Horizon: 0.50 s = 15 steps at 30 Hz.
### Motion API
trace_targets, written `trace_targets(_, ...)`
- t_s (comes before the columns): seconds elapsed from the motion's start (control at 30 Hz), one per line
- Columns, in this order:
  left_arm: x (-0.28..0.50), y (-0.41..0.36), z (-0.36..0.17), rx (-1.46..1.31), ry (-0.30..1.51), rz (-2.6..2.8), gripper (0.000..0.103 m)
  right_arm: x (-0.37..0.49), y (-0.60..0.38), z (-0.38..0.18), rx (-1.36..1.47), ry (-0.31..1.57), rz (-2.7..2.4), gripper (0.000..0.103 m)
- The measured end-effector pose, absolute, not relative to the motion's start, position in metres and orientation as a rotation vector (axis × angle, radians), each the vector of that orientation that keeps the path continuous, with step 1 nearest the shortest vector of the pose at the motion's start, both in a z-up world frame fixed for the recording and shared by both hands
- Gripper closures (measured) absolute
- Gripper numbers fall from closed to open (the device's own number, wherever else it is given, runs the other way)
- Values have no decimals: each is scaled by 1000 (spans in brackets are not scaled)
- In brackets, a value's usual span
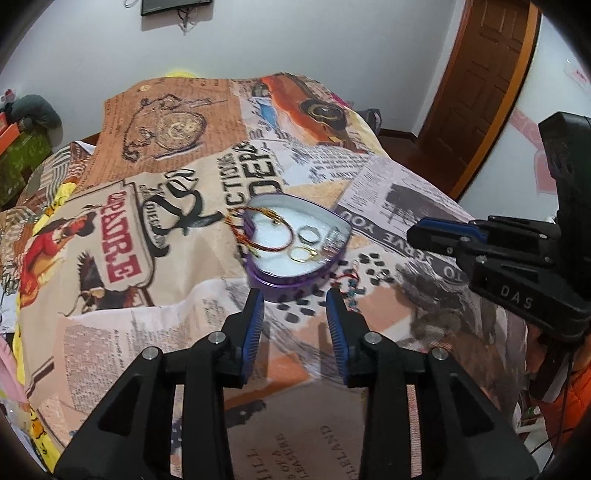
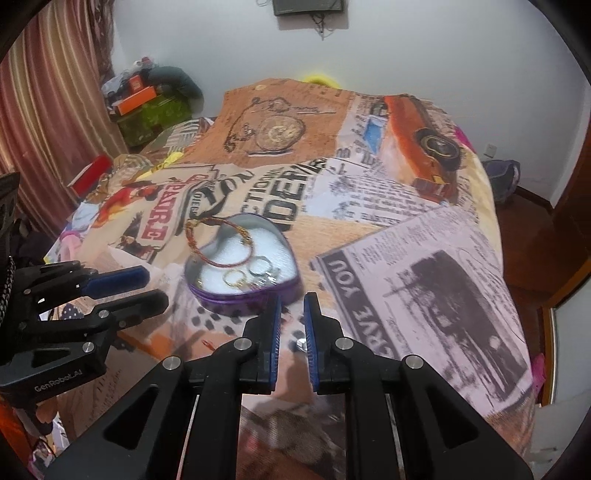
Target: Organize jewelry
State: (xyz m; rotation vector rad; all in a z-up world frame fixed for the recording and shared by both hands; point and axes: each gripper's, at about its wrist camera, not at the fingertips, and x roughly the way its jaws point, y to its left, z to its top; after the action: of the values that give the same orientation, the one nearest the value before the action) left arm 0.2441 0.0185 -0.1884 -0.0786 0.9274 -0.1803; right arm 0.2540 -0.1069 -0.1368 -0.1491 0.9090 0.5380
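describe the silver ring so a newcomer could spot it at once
On the newspaper-print bedspread sits a purple heart-shaped tin lined with white foam. The silver ring lies on that foam beside a gold ring; it is the plain grey band, far smaller than the red-and-gold bangle.

Home bedroom. Bed (image 2: 424,258) covered with newspaper-and-vintage-car print blanket (image 1: 155,236). Striped curtain (image 2: 48,122) along one side. Plain white walls, wooden panel door (image 1: 480,85) in brown frame, dark wood floor (image 2: 532,229). Wall-mounted screen (image 2: 308,6) with cables dangling beneath. Clutter piled in corner: orange box (image 2: 135,101), green box (image 2: 155,116), grey stuffed item (image 2: 177,83). Heart-shaped purple tin (image 2: 240,295) of jewelry lying on blanket, household stuff.
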Motion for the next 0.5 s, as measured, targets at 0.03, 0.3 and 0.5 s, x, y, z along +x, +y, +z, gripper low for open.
trace_targets(0.03,244,16,-190,-77,933,-187,69,254,-110,-137,-145,912,532,92)
trace_targets(0.3,251,-9,-209,-82,999,-262,69,256,-135,-153,-114,950,491,91)
trace_targets(0.5,264,-25,-223,-63,1042,-298,69,254,-134,-169,-140,987,507,91)
